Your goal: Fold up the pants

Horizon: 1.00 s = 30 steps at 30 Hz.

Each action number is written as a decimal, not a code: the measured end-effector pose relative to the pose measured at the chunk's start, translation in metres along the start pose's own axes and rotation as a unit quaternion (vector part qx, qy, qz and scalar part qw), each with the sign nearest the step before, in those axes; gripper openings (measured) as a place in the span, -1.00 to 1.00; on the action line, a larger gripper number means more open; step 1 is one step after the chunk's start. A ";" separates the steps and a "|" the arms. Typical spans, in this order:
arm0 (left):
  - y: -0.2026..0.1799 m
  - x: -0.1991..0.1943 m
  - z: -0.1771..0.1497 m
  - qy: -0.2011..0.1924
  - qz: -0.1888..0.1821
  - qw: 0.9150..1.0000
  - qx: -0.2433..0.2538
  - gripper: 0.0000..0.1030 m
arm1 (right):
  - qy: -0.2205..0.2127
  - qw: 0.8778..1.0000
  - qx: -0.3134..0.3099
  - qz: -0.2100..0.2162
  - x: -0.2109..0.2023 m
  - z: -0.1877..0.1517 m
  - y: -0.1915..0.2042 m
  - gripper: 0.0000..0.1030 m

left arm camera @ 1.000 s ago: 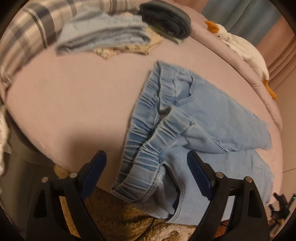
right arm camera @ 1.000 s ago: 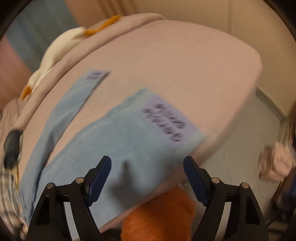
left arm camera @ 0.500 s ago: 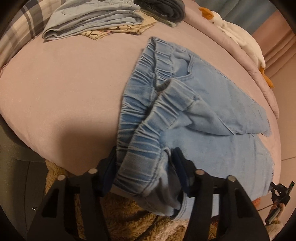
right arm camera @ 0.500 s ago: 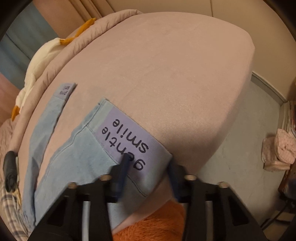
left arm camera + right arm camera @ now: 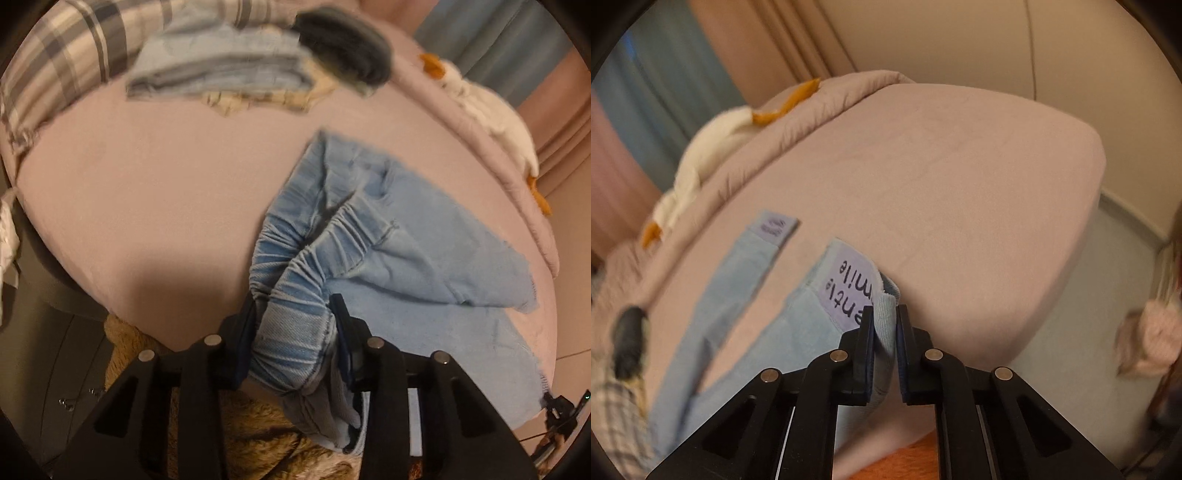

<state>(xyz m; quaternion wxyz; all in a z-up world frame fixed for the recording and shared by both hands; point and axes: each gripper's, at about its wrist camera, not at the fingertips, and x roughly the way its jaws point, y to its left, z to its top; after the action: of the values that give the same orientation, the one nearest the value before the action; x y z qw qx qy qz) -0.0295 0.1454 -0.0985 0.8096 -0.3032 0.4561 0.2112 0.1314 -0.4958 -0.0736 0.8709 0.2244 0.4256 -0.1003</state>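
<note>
Light blue denim pants [image 5: 406, 251] lie on the pink bed [image 5: 147, 184], with the elastic waistband bunched at the near edge. In the left wrist view my left gripper [image 5: 293, 306] is closing, and its pads press on that gathered waistband. The right wrist view shows the two legs [image 5: 798, 328] running away to the left, each ending in a lilac printed cuff [image 5: 846, 284]. My right gripper [image 5: 885, 314] is closing too, with the near leg's cuff pinched between its pads and lifted slightly off the sheet.
A stack of folded clothes [image 5: 221, 74] and a dark folded garment [image 5: 343, 48] lie at the bed's far side by a plaid blanket [image 5: 55, 55]. A white goose plush [image 5: 491, 114] rests along the far edge. A brown shaggy rug [image 5: 258, 435] lies below the bed.
Both grippers went from wide open to closed on cloth. The left closed on the waistband and pulled it up; the right closed on the near leg's cuff and raised it.
</note>
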 end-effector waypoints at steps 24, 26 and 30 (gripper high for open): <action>0.004 0.018 -0.003 0.027 0.018 0.999 -0.029 -0.12 | 0.040 0.996 -0.021 -0.075 0.040 -0.015 0.004 -0.81; 0.005 0.018 -0.003 0.026 0.016 0.999 -0.031 -0.11 | 0.047 0.995 -0.024 -0.081 0.047 -0.016 0.003 -0.81; 0.004 0.017 -0.005 0.020 0.015 0.999 -0.026 -0.09 | 0.047 0.996 -0.018 -0.079 0.050 -0.016 -0.003 -0.81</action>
<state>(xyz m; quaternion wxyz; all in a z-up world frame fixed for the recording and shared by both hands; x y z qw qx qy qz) -0.0269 0.1459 -0.1171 0.7887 -0.3220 0.4711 0.2289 0.1499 -0.4895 -0.1225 0.8430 0.1786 0.4846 -0.1504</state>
